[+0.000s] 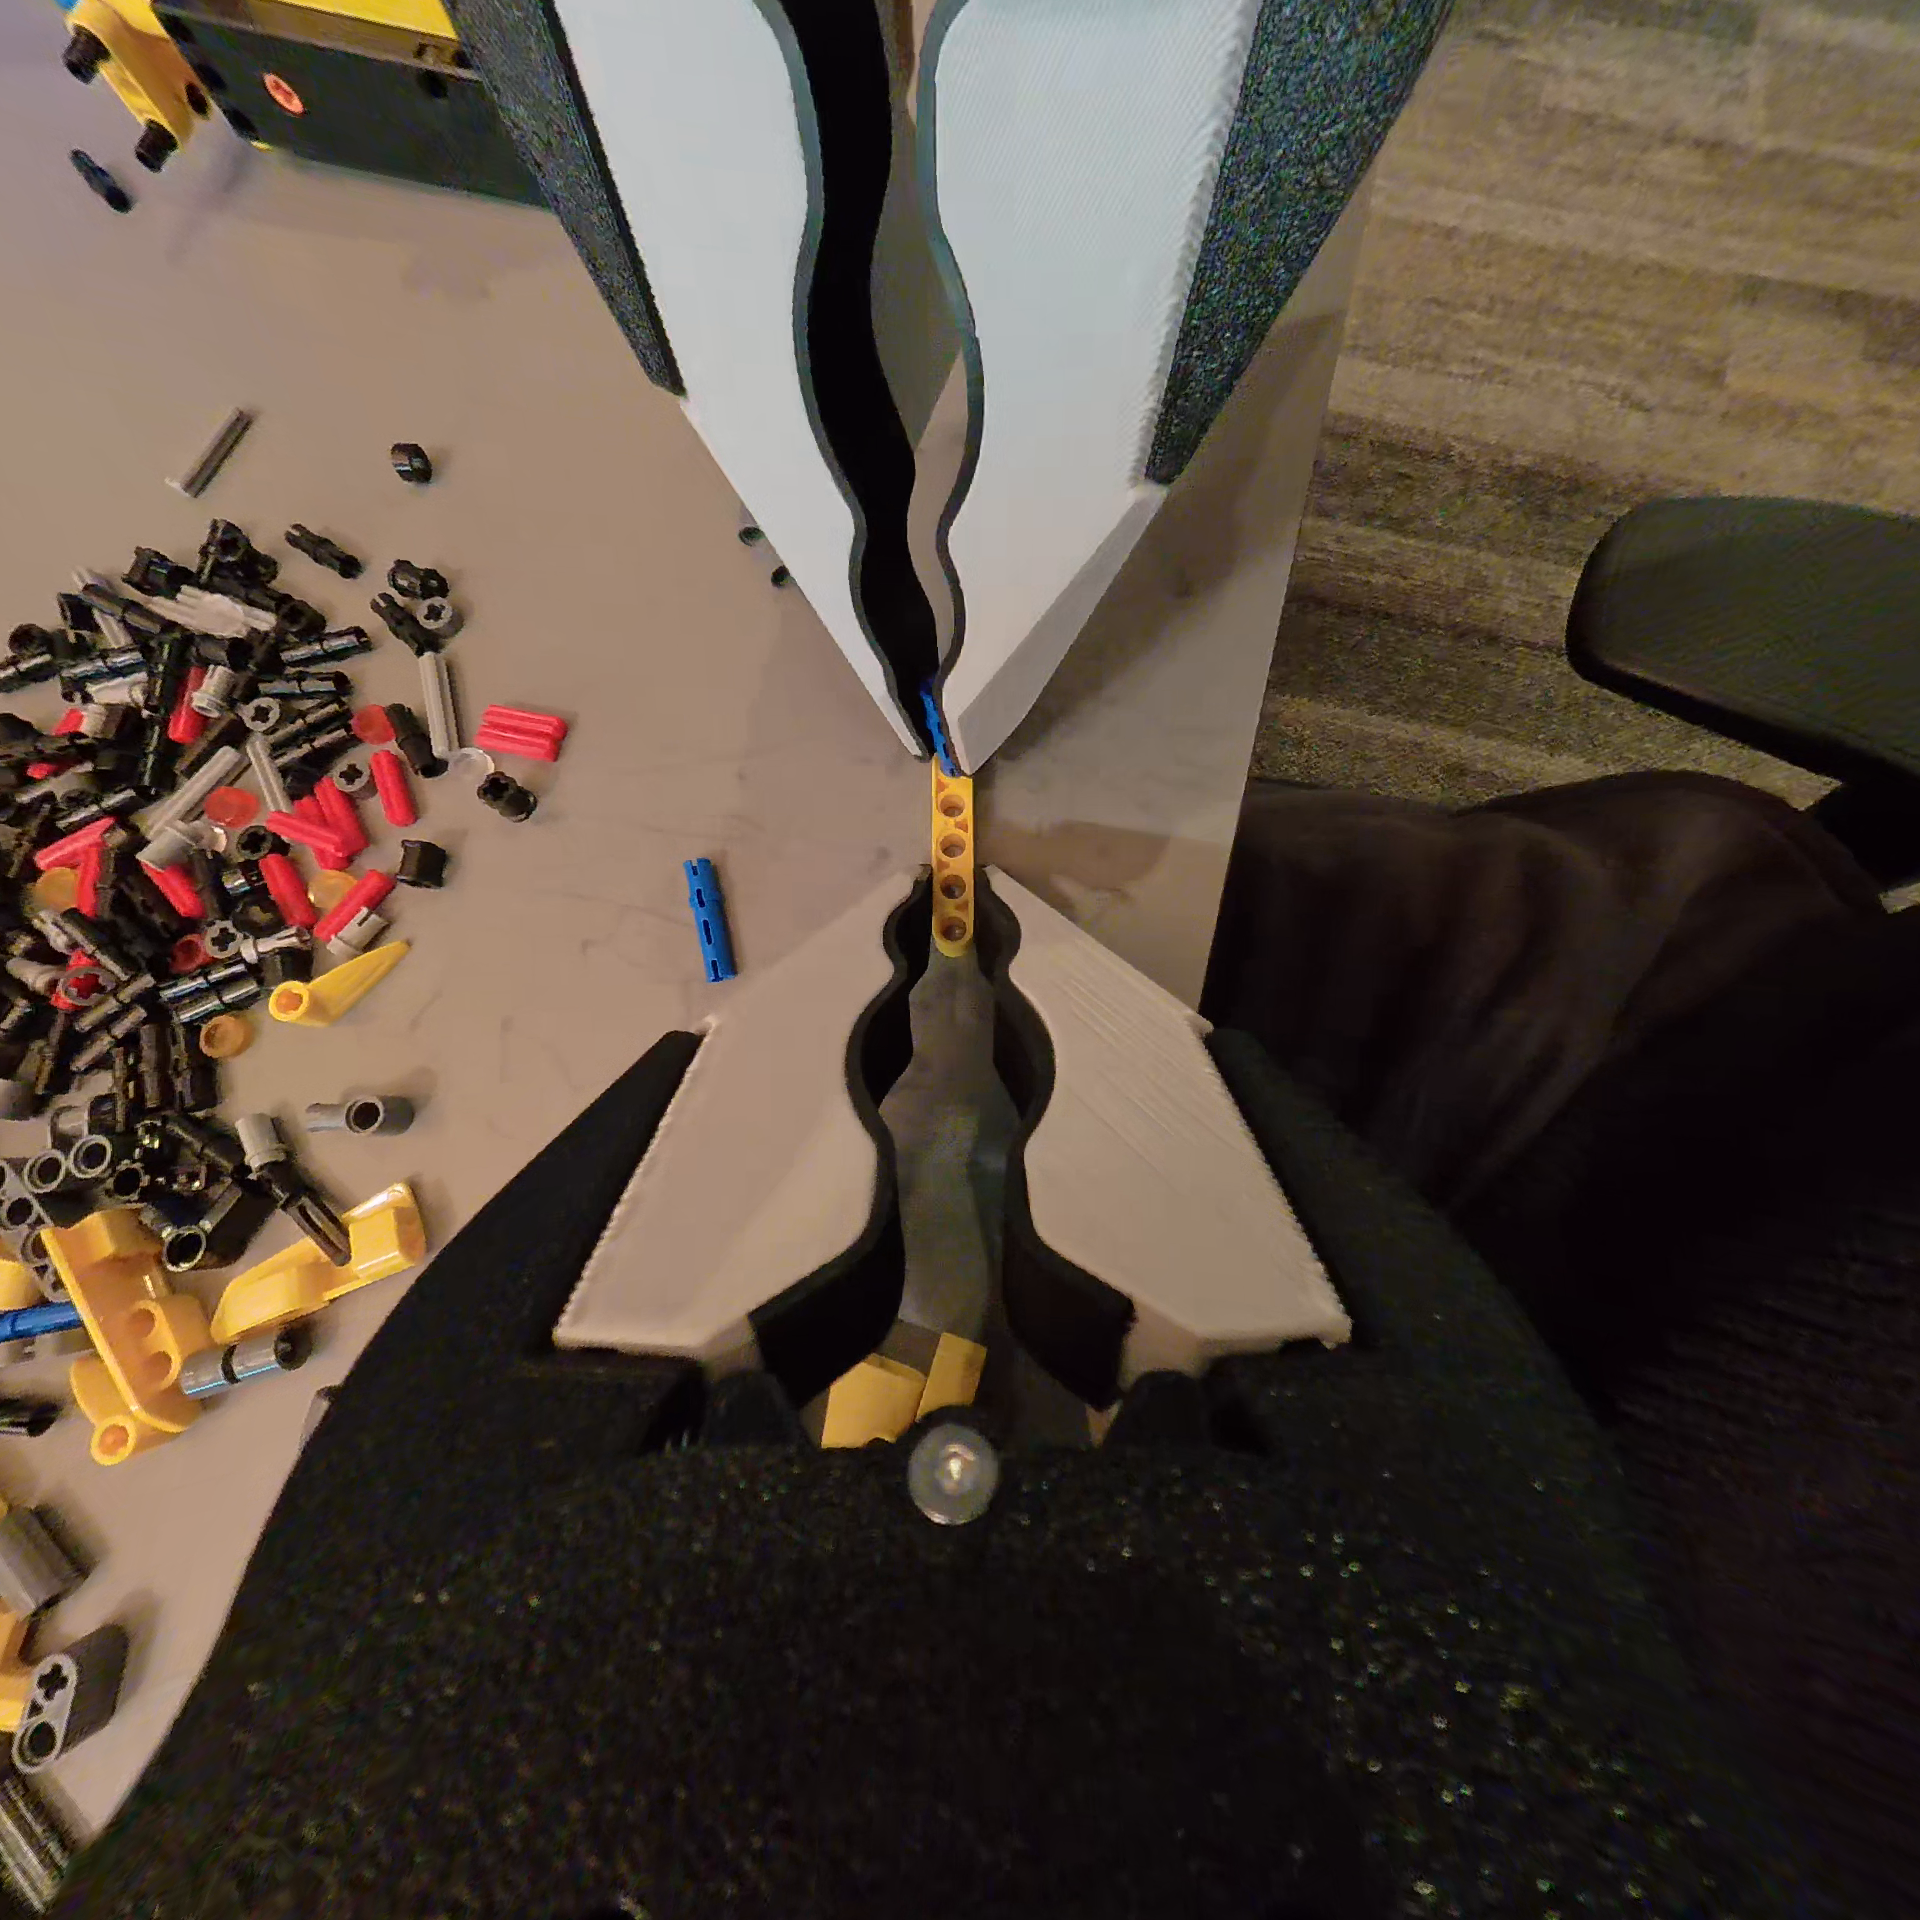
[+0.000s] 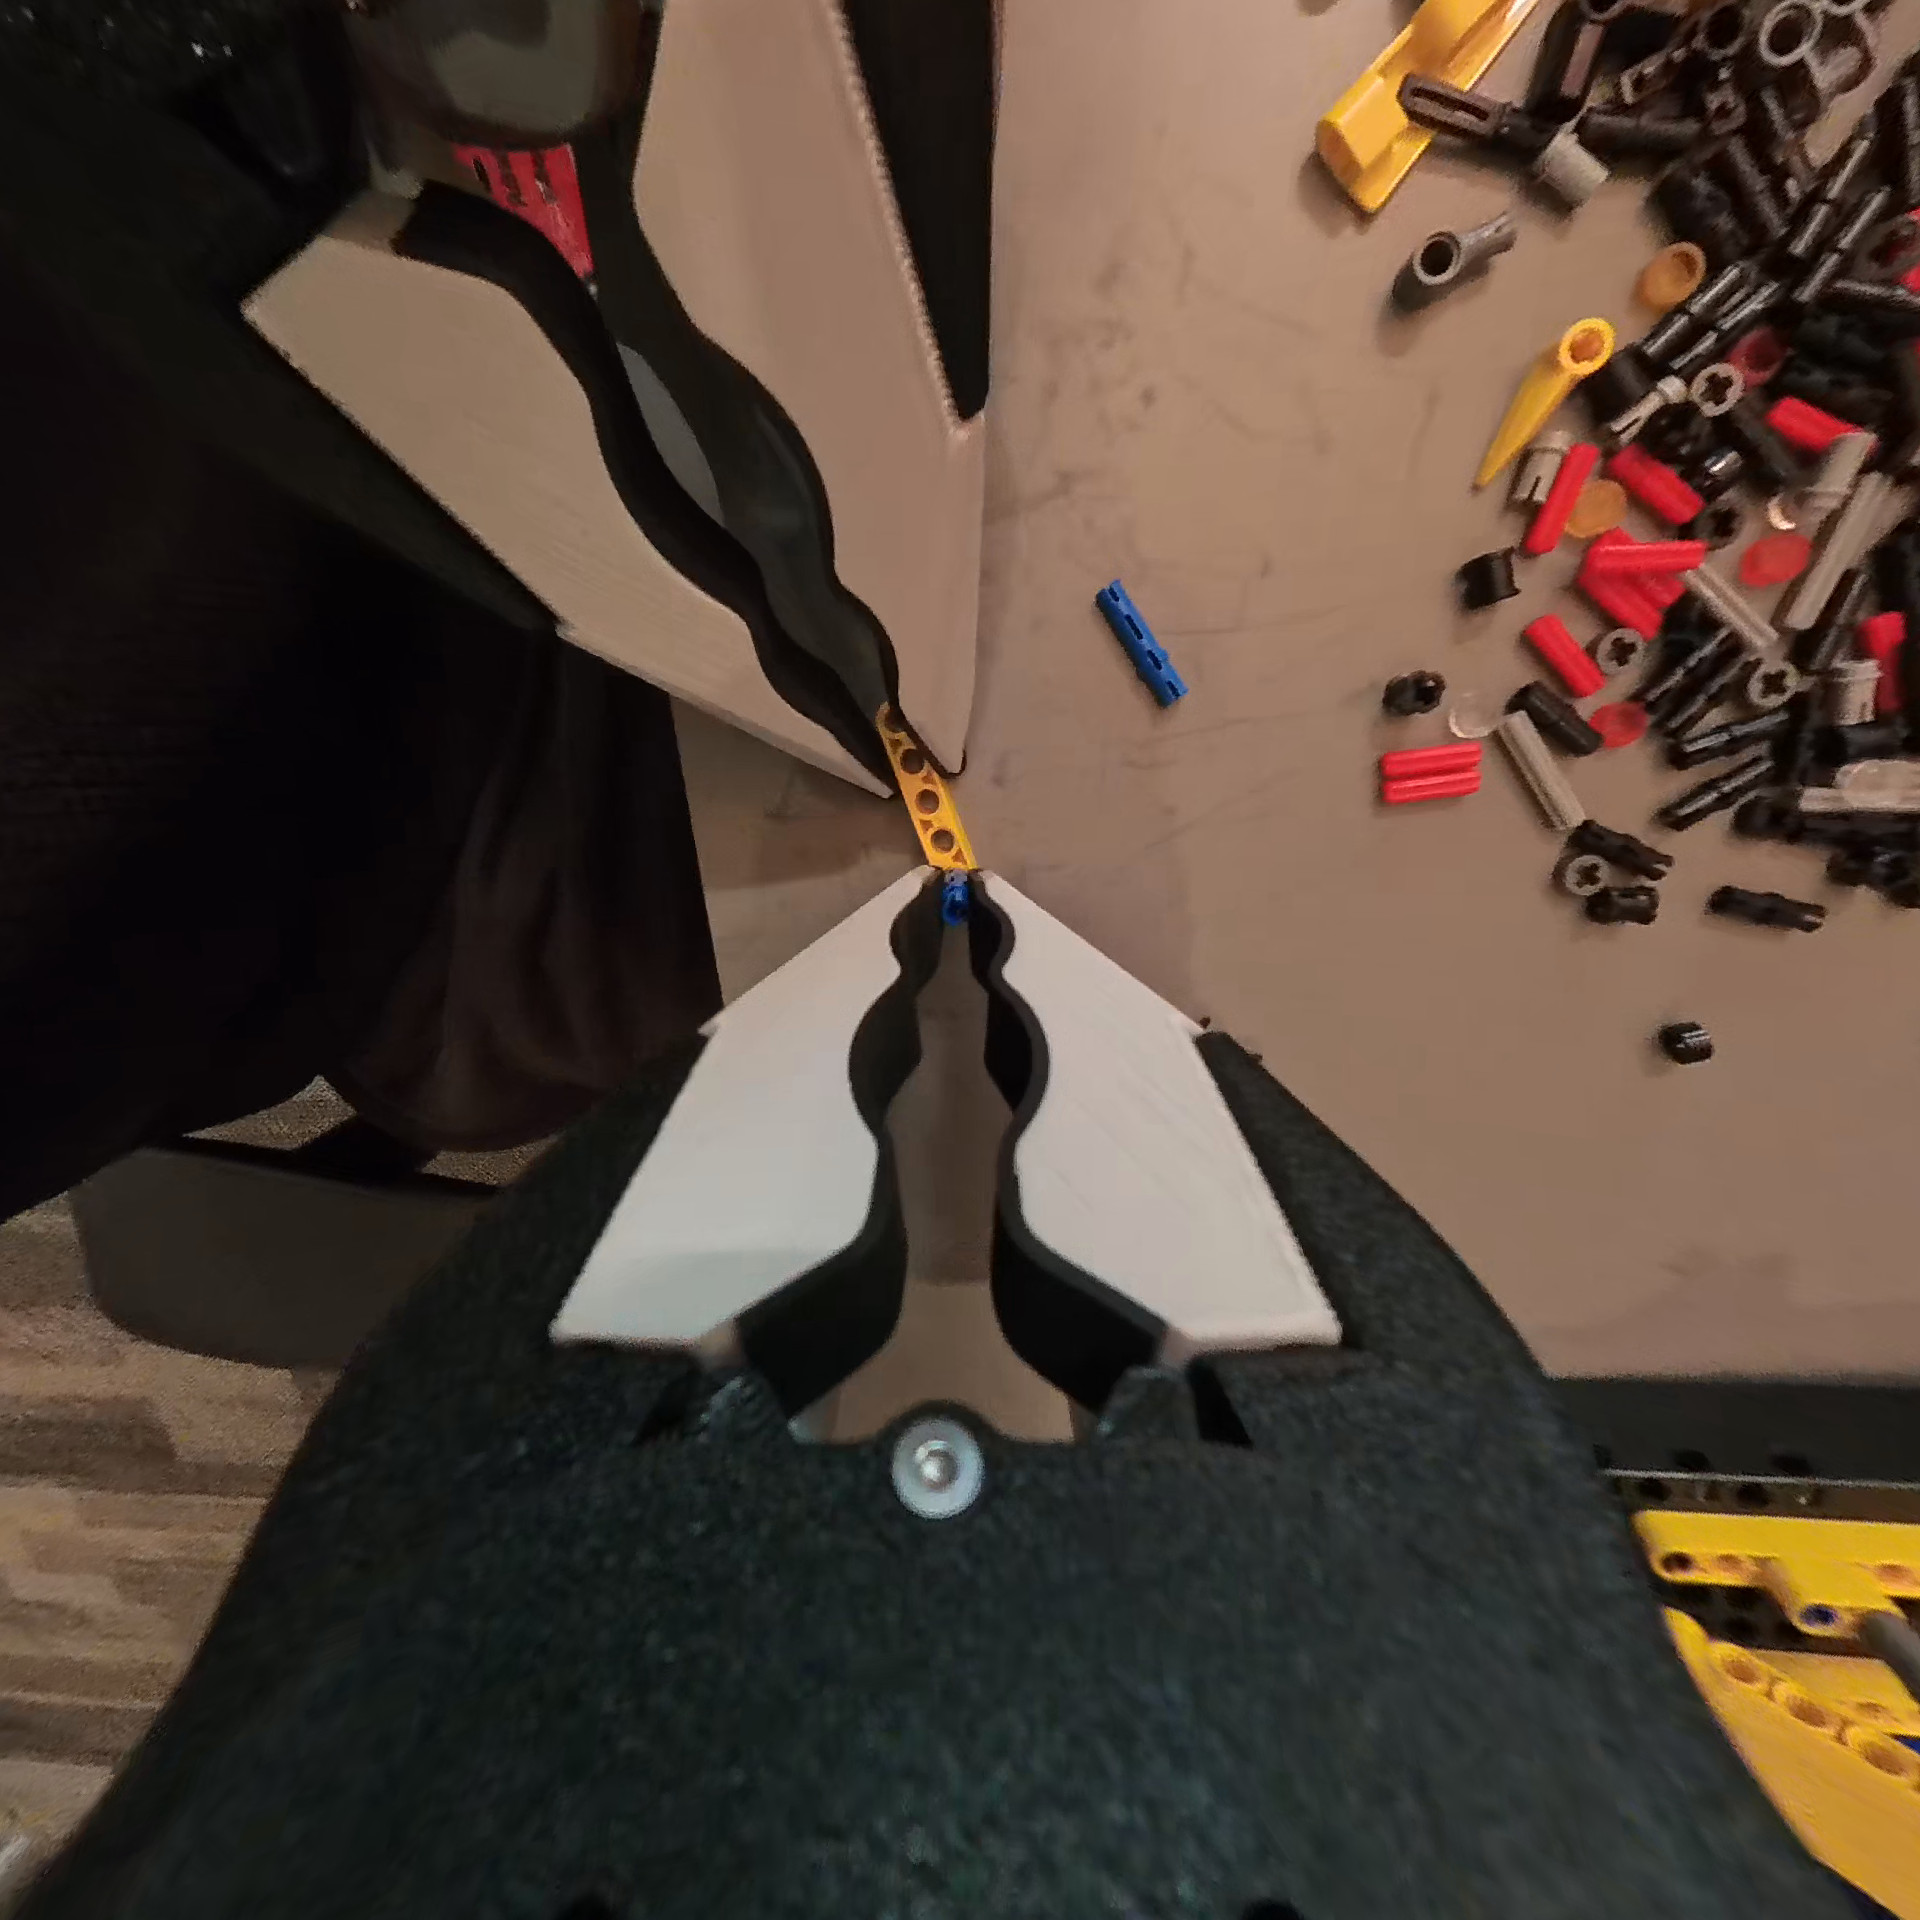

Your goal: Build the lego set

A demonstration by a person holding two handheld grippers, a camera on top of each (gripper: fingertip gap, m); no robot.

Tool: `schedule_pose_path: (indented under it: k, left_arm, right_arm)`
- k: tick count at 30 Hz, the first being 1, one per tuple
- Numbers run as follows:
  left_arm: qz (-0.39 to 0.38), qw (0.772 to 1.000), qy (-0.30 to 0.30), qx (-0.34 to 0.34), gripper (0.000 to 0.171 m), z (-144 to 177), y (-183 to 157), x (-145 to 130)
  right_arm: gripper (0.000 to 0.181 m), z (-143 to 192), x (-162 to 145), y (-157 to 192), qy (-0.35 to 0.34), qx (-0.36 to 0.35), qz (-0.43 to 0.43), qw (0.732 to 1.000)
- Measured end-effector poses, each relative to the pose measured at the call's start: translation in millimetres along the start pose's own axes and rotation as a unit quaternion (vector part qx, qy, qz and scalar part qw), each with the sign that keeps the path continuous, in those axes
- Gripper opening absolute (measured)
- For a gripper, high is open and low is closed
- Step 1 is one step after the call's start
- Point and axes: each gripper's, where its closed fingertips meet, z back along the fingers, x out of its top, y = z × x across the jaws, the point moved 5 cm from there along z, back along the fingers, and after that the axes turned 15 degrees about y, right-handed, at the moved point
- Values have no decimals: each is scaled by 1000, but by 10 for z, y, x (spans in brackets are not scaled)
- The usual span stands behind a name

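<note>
My left gripper (image 1: 952, 896) is shut on a thin yellow beam with holes (image 1: 951, 842), held above the table near its edge. My right gripper (image 2: 952, 883) is shut on a small blue pin (image 2: 954, 900). The two grippers meet tip to tip. The blue pin (image 1: 935, 722) touches the far end of the yellow beam (image 2: 925, 805). In the left wrist view the right gripper (image 1: 943, 753) comes in from the top. In the right wrist view the left gripper (image 2: 914, 764) comes in from the upper left. Most of the pin is hidden between the pads.
A second blue pin (image 1: 711, 921) lies loose on the beige table (image 1: 582, 343). A pile of black, red, grey and yellow parts (image 1: 156, 831) lies on the left. A yellow and black model (image 1: 312, 73) stands far left. Past the table edge are a dark-clothed lap (image 1: 1558, 1039) and chair (image 1: 1766, 623). My two grippers' fingertips are within a few centimetres of each other.
</note>
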Motion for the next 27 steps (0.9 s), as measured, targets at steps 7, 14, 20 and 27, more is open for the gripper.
schedule_pose_path:
  k: [7,14,20,27]
  left_arm:
    - [0,1000,0,-1,8,0,0,-2]
    - [-16,1000,1,22,8,2,-18,-10]
    - [-9,1000,0,0,8,2,-2,-11]
    - [-14,1000,0,-12,8,3,10,-15]
  right_arm:
    - [4,4,33,12,33,-33,77,996]
    - [5,-12,15,-12,-7,0,-1,1000]
    - [4,-29,-12,38,-46,-35,-76,995]
    - [5,-42,-28,-32,-64,9,82,995]
